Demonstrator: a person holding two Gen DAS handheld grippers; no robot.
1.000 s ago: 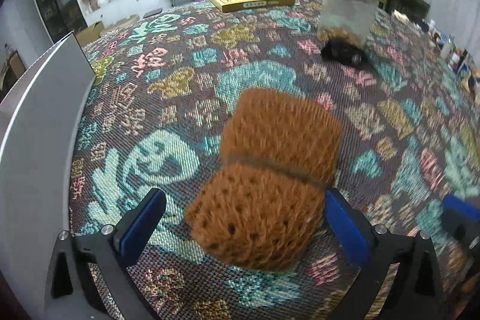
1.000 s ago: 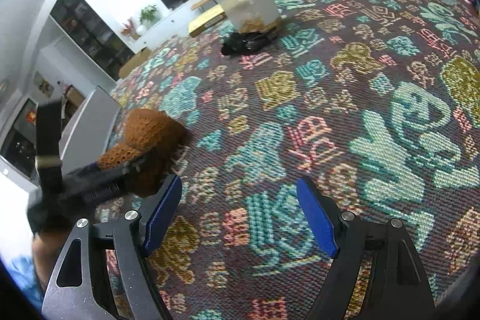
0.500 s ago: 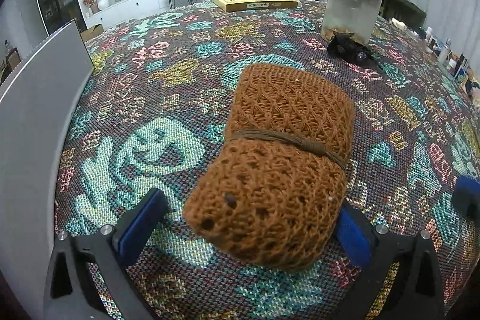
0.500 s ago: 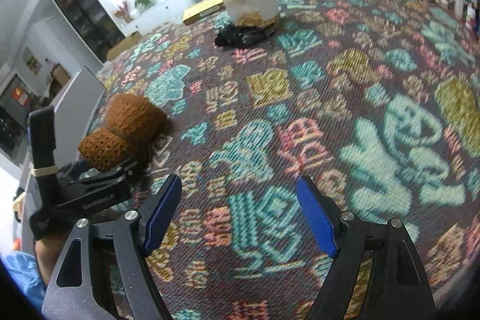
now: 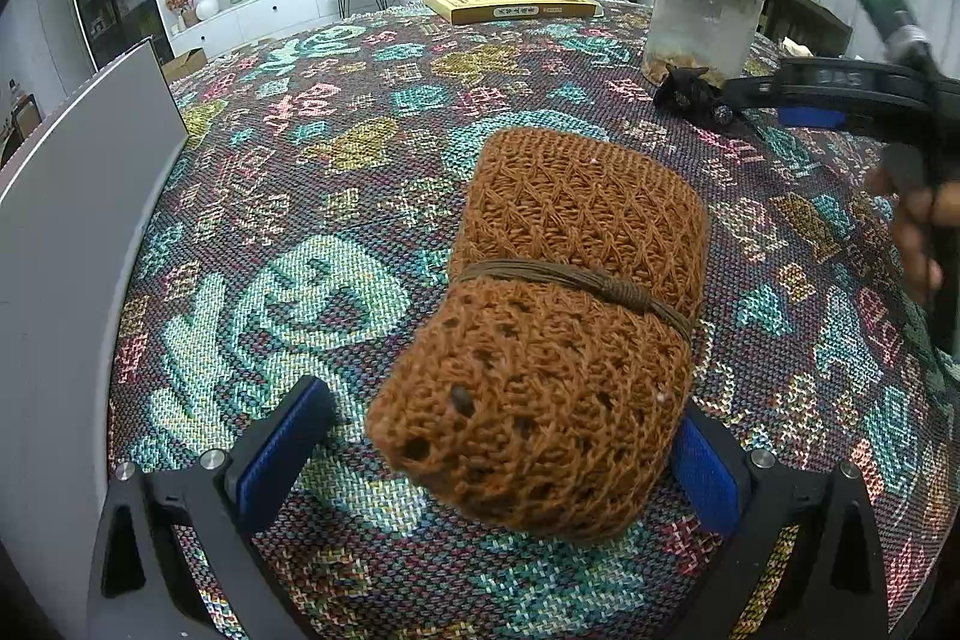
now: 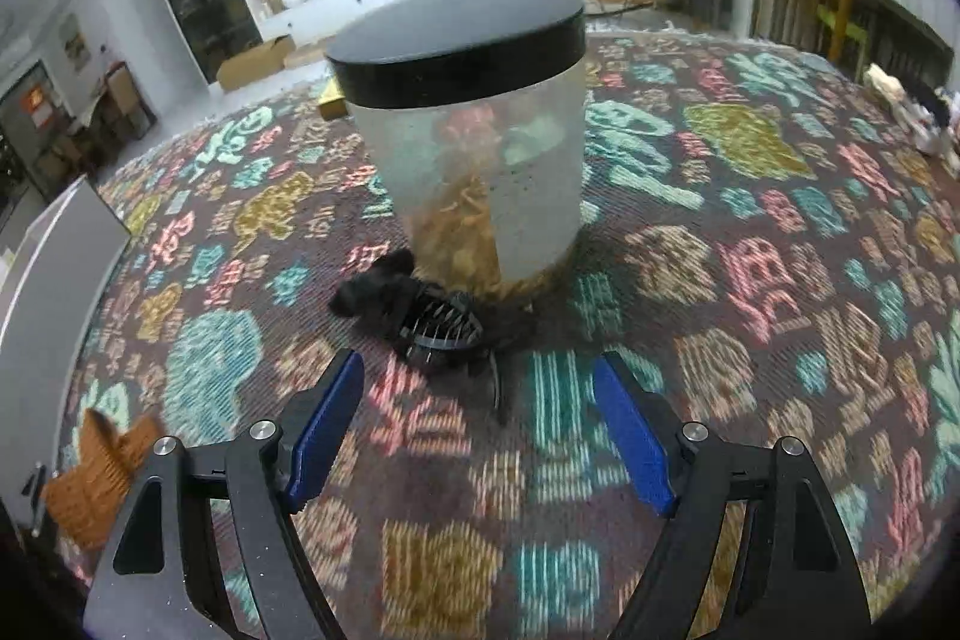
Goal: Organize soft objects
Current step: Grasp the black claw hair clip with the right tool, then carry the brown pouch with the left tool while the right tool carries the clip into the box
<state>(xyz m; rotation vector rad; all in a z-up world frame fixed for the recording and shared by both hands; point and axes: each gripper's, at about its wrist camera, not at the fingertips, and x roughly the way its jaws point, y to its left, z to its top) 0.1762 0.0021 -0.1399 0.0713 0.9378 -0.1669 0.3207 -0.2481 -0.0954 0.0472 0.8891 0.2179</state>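
Beyond the left finger (image 5: 282,436) of the left gripper (image 5: 486,451) a grey panel (image 5: 72,232) stands at the edge of the patterned surface (image 5: 336,148). Between this gripper's fingers lies the brown knitted roll (image 5: 564,334), tied round with a cord; the right pad touches its side, the left pad stands clear, so the fingers are wide and not clamping. The right gripper (image 6: 480,418) has its fingers wide with nothing between them. Just ahead of them lies a black soft item (image 6: 414,313), touching the foot of a clear jar (image 6: 474,160) with a black lid.
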